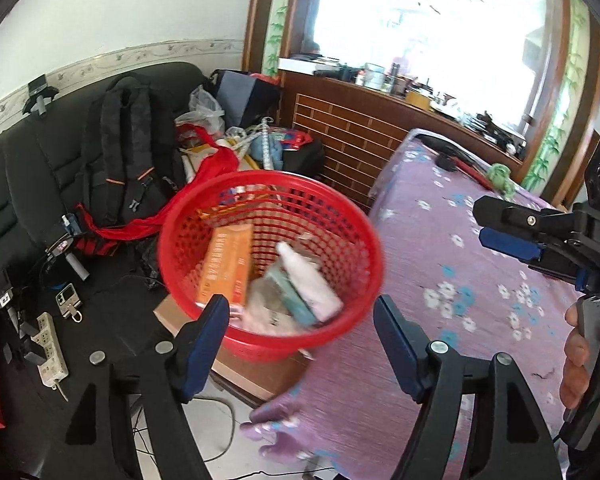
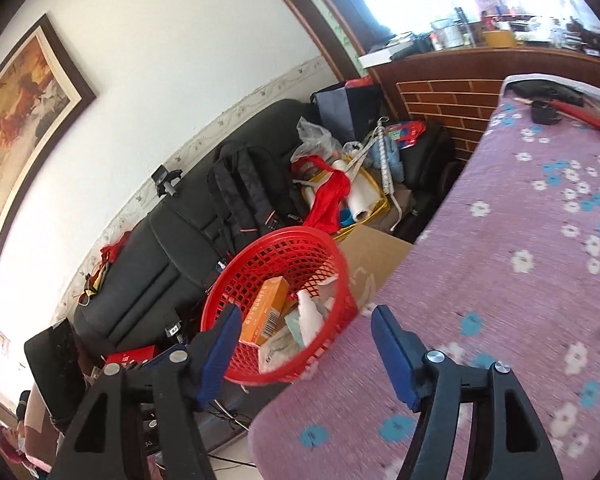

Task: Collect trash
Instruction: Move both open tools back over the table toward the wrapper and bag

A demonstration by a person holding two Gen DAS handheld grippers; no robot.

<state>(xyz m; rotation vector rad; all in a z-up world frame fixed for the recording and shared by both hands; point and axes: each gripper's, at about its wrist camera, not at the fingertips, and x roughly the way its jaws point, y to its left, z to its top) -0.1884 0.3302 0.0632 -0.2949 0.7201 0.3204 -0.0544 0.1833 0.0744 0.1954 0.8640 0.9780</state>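
A red mesh basket (image 1: 348, 220) stands on a cardboard box beside the table's left edge; it also shows in the right wrist view (image 2: 300, 244). It holds an orange carton (image 1: 224, 264), a white tube (image 1: 308, 280), a teal packet and crumpled white wrappers. My left gripper (image 1: 302, 336) is open and empty, just in front of the basket's near rim. My right gripper (image 2: 306, 344) is open and empty, above the table edge next to the basket. It also shows at the right of the left wrist view (image 1: 496, 224).
The table wears a purple flowered cloth (image 1: 440, 264), with a red-handled tool (image 2: 580, 114) and a green thing at its far end. A black sofa (image 1: 32, 184) on the left carries a backpack (image 1: 124, 148), bags, a power strip (image 1: 50, 344) and a phone. A brick-pattern counter stands behind.
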